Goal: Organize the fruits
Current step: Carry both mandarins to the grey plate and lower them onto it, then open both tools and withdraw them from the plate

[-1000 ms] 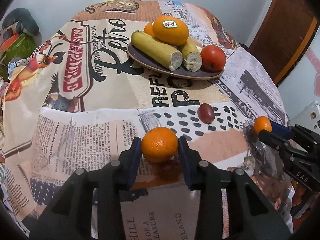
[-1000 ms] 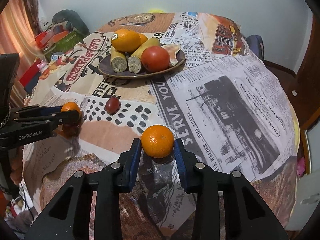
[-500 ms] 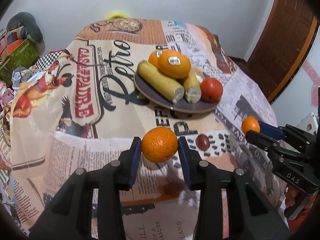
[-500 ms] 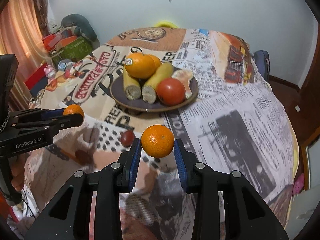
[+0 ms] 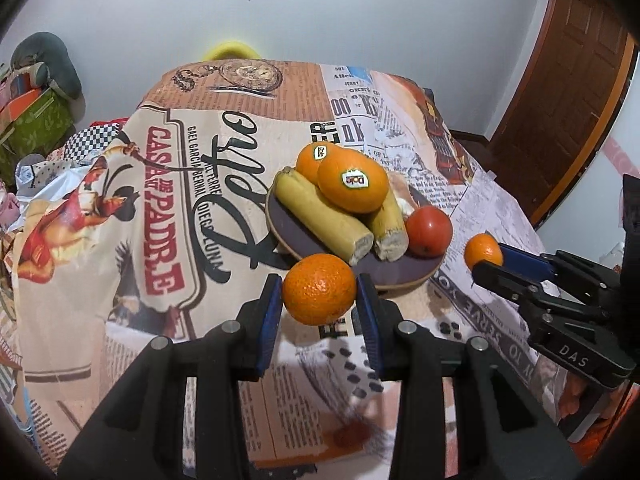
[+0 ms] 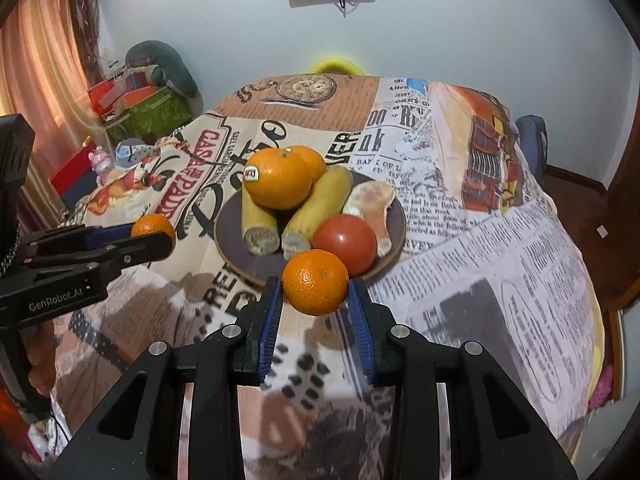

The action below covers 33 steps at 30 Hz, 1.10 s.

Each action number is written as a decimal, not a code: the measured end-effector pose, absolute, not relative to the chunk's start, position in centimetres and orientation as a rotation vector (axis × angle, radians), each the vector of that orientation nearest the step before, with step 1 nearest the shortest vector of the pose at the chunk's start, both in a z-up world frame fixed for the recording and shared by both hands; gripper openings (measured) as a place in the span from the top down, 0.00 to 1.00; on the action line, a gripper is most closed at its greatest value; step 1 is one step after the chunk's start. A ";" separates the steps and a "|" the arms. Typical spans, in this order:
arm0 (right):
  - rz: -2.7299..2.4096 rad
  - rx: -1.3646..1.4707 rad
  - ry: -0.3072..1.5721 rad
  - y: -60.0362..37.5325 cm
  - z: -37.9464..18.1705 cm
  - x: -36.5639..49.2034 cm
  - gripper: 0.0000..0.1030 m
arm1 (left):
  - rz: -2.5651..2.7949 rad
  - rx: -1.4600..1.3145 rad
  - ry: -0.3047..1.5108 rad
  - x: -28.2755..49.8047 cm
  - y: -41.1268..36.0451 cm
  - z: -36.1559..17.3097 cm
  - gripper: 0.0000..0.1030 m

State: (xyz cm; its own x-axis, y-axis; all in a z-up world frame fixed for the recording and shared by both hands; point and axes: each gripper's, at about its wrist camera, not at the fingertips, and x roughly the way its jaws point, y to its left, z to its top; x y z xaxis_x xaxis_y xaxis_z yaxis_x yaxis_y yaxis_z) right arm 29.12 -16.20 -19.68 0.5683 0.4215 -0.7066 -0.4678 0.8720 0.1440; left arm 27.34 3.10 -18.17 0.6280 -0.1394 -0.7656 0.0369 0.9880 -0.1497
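My left gripper (image 5: pixel 319 286) is shut on an orange (image 5: pixel 319 296), held in the air just in front of the dark plate (image 5: pixel 404 278). My right gripper (image 6: pixel 315 285) is shut on a second orange (image 6: pixel 316 276), near the plate's (image 6: pixel 230 250) front rim. The plate bears two stickered oranges (image 5: pixel 353 186), two banana pieces (image 5: pixel 326 220), a tomato (image 5: pixel 429 231) and a pale peel piece (image 6: pixel 374 206). Each wrist view shows the other gripper beside it: the right gripper (image 5: pixel 486 258) at the right, the left gripper (image 6: pixel 154 236) at the left.
The table wears a newspaper-print cloth (image 5: pixel 168 208) that drops away at its edges. Boxes and clutter (image 6: pixel 136 108) stand left of the table, a yellow chair back (image 6: pixel 334 65) is behind it and a wooden door (image 5: pixel 568 92) at the right.
Both grippers have risen and moved toward the plate with their oranges still held. The small dark red fruit on the cloth has gone out of sight behind the grippers.
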 end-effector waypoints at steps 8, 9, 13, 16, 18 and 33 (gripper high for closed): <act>0.556 -0.109 0.821 -14.1 -20.9 30.7 0.70 | -0.113 -0.122 0.890 30.0 3.5 -19.1 0.64; 0.563 -0.113 0.821 -13.8 -21.1 30.7 0.70 | -0.115 -0.123 0.892 30.3 3.6 -19.2 0.64; 0.582 -0.119 0.822 -13.1 -21.5 30.9 0.70 | -0.128 -0.126 0.891 31.4 3.6 -19.6 0.64; 0.592 -0.129 0.826 -12.7 -21.9 31.0 0.70 | -0.142 -0.129 0.884 32.0 3.5 -19.7 0.64; 0.599 -0.131 0.833 -12.5 -22.1 31.3 0.70 | -0.148 -0.128 0.885 32.3 3.4 -19.9 0.64; 0.623 -0.118 0.875 -11.6 -23.2 32.3 0.69 | -0.147 -0.158 0.916 33.7 3.6 -21.3 0.64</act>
State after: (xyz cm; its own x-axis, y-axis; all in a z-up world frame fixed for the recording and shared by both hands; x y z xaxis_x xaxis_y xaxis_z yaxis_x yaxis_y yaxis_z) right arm 32.29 -11.59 -23.20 0.4774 0.4619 -0.7475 -0.5557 0.8177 0.1503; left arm 33.69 3.57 -21.27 0.6006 -0.1938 -0.7757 0.0594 0.9783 -0.1985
